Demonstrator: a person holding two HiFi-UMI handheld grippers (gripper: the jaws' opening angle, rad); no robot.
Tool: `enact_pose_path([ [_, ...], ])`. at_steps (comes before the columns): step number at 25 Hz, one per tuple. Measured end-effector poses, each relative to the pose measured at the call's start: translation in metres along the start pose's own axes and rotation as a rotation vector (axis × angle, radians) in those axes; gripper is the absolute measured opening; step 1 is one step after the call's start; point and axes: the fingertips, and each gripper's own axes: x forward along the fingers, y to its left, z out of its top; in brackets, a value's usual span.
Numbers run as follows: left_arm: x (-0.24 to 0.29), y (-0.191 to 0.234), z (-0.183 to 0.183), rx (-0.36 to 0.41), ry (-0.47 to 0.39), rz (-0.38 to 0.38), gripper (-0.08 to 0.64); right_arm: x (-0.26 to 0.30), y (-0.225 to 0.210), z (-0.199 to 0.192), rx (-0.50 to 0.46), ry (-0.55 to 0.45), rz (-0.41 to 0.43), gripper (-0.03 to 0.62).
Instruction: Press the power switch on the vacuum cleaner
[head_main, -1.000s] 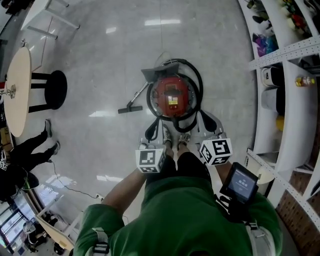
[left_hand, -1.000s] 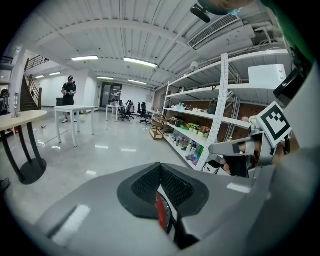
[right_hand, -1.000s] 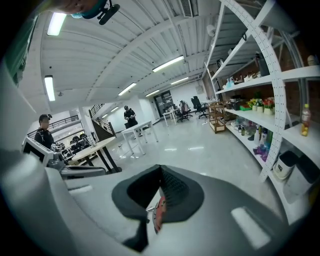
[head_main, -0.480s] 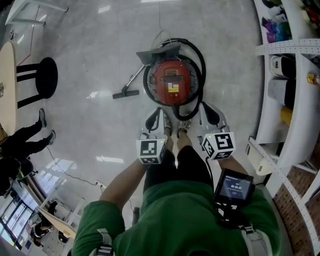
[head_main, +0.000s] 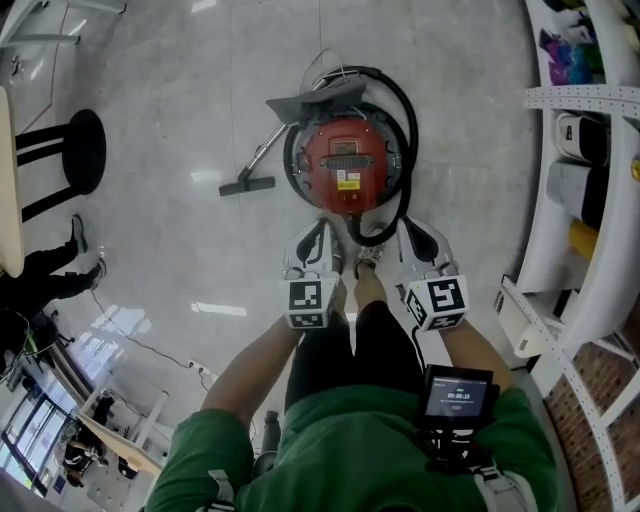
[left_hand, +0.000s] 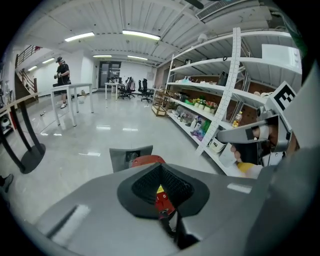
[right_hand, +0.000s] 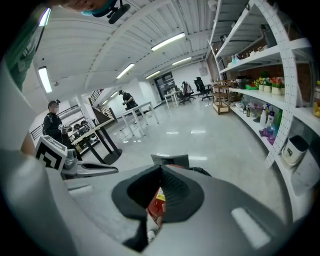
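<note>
2 closed grippers (vacuum cleaner ahead)

Bright even indoor light, ceiling strip lights overhead, white glare patches on the glossy floor, strong fisheye bending, dark vignetted corners, near foreground soft.

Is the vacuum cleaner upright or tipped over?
Upright: the head view shows the vacuum cleaner, red top up, black hose looped around it.

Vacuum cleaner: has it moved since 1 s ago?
No. The vacuum cleaner keeps its spot relative to the floor nozzle and the black stool. Its shift in the head view looks like camera motion.
</note>
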Motion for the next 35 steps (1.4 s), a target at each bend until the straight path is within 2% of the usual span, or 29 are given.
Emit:
enact_pose_path([
  [18, 0.093, 0.000, -0.108, 0.025, 0.156, -0.031, 0.008, 0.057, -0.033, -0.089, -0.034, 0.112, 0.050, 0.002],
  [35, 0.138, 0.000, -0.148, 0.044, 0.229, -0.030, 0.008, 0.075, -0.054, -0.128, -0.019, 0.149, 0.051, 0.002],
])
